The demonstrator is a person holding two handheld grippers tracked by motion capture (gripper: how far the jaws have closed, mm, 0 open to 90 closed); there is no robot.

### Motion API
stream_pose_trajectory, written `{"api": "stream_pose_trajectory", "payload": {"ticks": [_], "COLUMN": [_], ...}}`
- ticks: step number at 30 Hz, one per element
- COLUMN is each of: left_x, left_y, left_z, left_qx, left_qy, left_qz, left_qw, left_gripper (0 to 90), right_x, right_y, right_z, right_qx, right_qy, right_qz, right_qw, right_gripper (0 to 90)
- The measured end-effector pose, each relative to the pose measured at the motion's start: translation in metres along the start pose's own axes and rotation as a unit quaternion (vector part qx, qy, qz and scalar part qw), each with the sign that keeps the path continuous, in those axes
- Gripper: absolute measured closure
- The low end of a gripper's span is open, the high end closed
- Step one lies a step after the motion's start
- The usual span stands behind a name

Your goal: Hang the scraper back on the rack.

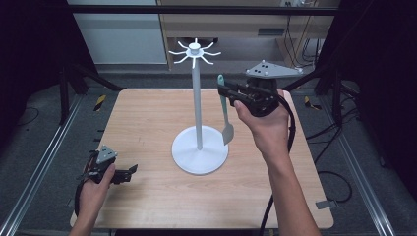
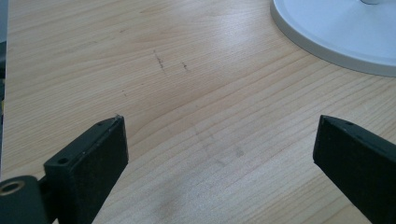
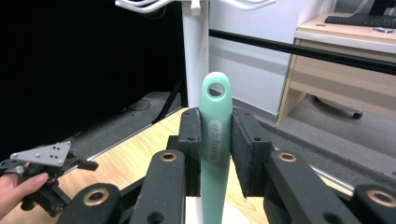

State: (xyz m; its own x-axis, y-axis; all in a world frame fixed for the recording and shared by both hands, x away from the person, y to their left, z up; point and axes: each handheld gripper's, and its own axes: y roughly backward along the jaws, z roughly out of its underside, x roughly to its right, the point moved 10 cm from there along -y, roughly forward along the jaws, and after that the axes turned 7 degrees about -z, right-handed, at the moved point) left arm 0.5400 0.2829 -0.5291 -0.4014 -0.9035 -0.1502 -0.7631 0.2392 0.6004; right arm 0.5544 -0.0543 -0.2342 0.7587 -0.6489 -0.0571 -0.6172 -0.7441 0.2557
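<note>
Beside the stand (image 1: pixel 198 105), the raised right gripper (image 1: pixel 222 91) clamps a spatula (image 1: pixel 225 114) upright — left gripper (image 1: pixel 129 171) low, fingers spread.

A mint-green spatula (image 1: pixel 224 105) hangs upright above the table, its handle end with a round hanging hole (image 3: pixel 215 89) on top and its flat grey blade (image 1: pixel 228 132) pointing down. It sits just beside the white hook stand (image 1: pixel 197 103), lower than the stand's ring of hooks (image 1: pixel 194 51), with its blade over the round base (image 1: pixel 200 150).
</note>
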Motion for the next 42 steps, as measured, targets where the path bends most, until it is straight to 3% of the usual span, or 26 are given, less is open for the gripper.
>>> {"api": "stream_pose_trajectory", "payload": {"ticks": [23, 42], "left_x": [-0.001, -0.001], "left_y": [-0.001, -0.001], "left_z": [-0.001, -0.001], "left_qx": [0.000, 0.000], "left_qy": [0.002, 0.002], "left_qz": [0.000, 0.001], "left_qw": [1.0000, 1.0000], "left_gripper": [2.9, 2.9], "right_x": [-0.007, -0.011], "right_y": [0.008, -0.002], "right_z": [-0.025, -0.038], "right_qx": [0.024, 0.012], "right_qy": [0.014, 0.023], "right_qz": [-0.003, -0.002], "right_qw": [0.9996, 0.9997], "right_gripper": [74.7, 74.7]}}
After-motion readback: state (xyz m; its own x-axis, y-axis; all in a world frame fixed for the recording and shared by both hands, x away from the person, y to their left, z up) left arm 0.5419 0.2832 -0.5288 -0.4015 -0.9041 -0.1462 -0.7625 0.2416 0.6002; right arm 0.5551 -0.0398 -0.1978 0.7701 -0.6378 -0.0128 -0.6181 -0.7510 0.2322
